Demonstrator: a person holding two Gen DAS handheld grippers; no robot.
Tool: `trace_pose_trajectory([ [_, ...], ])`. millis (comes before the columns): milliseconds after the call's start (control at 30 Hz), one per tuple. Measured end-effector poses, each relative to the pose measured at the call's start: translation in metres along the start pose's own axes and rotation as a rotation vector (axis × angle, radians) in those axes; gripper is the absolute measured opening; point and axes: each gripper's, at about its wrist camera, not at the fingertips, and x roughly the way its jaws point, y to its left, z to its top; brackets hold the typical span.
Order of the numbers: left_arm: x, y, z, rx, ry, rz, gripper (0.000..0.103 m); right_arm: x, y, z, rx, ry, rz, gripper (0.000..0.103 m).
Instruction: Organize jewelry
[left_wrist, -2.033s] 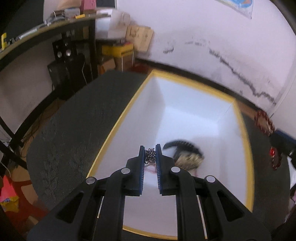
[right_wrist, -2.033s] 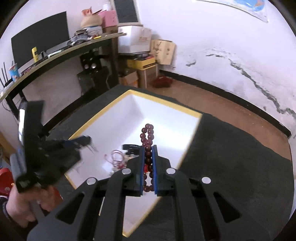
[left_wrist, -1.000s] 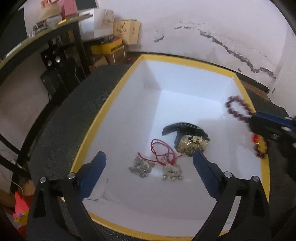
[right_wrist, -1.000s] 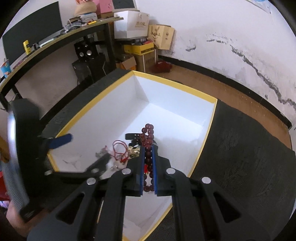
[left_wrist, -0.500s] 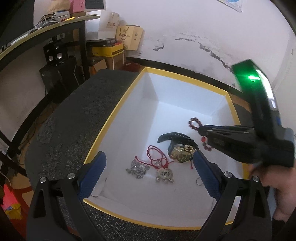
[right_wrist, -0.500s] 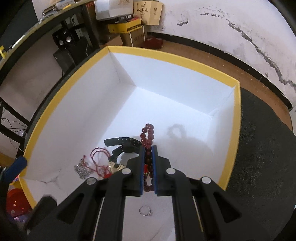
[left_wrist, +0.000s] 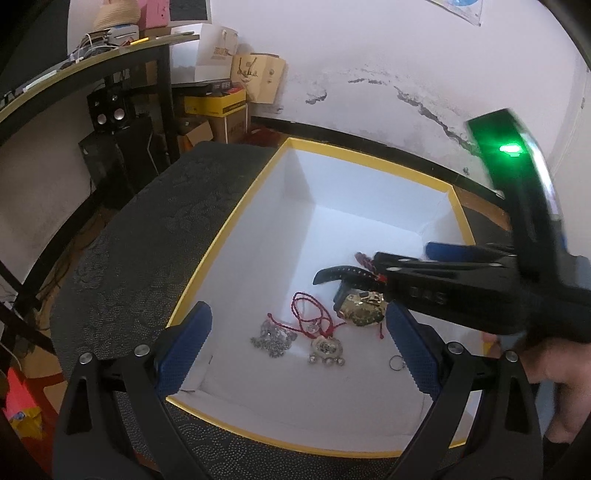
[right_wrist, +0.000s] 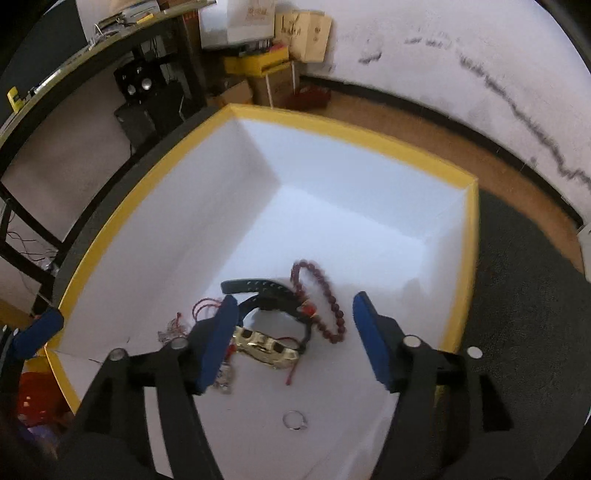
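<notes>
While sitting on a dark bumpy table top (left_wrist: 147, 240), takes up most of both views: big white box (left_wrist: 221, 240) with a yellow rim, open on top.

Over the box, both claws, tipped down into it. Left gripper (left_wrist: 297, 308) spread very wide, holding nothing, with the little pile of jewelry down on the box floor showing between its blue pads. Right gripper (right_wrist: 294, 299) reaching in from the right side, held by a hand (left_wrist: 554, 369). Jaws just been opening, now wide apart, pressing on nothing.

Down on the white floor, between those open right jaws: dark red bead bracelet (right_wrist: 334, 302), let go, not touching either pad. Curled in a loop, closer to the right pad than to the left one. Leaning on the black strap of a watch (right_wrist: 266, 345) with a shiny gold face. Watch just beside the left pad of the right claw, partly hidden behind it.

Left of the watch: red cord (left_wrist: 310, 314) in loops, tied to a round silver charm. Next to that, a small heap of silver chain (left_wrist: 273, 338). Both apart from the beads.

Smallest of all: thin silver ring (right_wrist: 294, 421), alone on the floor, nearer the front wall, well apart from the bracelet.
</notes>
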Motion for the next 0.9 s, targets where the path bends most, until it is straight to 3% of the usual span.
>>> trace_pose_trajectory([
  [100, -0.004, 0.002, 0.003, -0.004, -0.010, -0.004, 0.093, -0.026, -0.009, -0.002, 0.016, -0.069, 0.041, 0.077],
  [300, -0.007, -0.011, 0.004, 0.010, -0.018, -0.003, 0.093, -0.081, -0.050, -0.025, 0.070, -0.153, 0.045, 0.082],
  [400, -0.011, -0.025, 0.003, 0.029, -0.027, -0.013, 0.093, -0.113, -0.090, -0.054, 0.126, -0.192, 0.023, 0.083],
  [633, -0.024, -0.092, -0.003, 0.122, -0.056, -0.069, 0.093, -0.171, -0.173, -0.131, 0.226, -0.284, -0.133, 0.084],
  [900, -0.028, -0.189, -0.019, 0.254, -0.061, -0.130, 0.093, -0.185, -0.229, -0.187, 0.283, -0.321, -0.269, 0.084],
])
